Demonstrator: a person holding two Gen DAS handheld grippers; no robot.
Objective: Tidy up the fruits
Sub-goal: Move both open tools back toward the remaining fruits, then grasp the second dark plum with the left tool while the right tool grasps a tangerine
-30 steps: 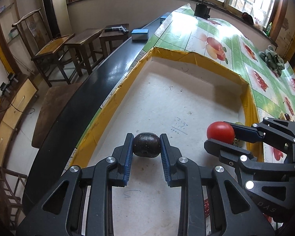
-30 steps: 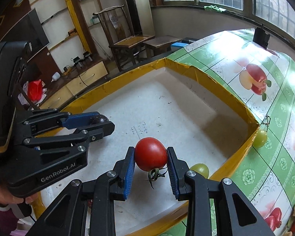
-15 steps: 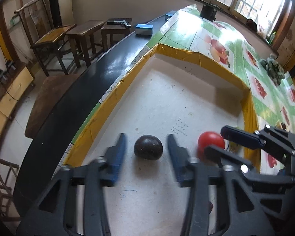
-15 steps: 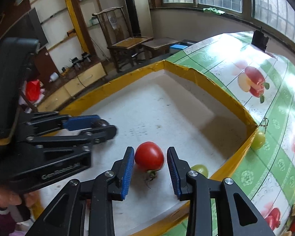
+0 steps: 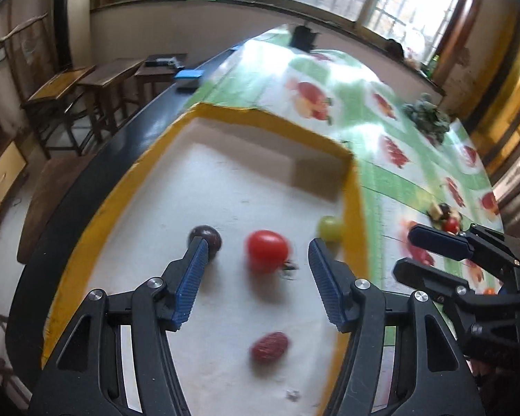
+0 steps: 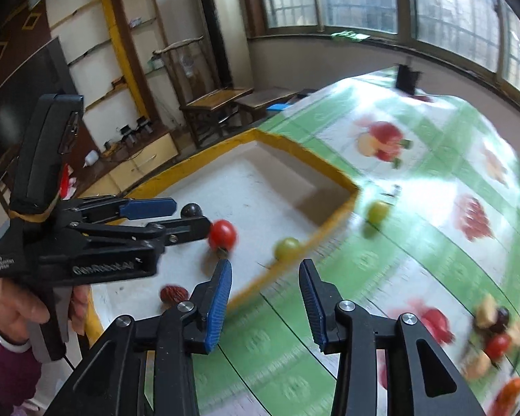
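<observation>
Both claws, left (image 5: 253,270) and right (image 6: 265,298), gape wide and empty; red tomato (image 5: 267,250) in tray (image 5: 352,215) looks light, smooth, bruisable — grip gently across its widest middle.

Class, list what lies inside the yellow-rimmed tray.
In the tray: a dark plum, red tomato, green fruit and red date. The left gripper hides some floor.
</observation>
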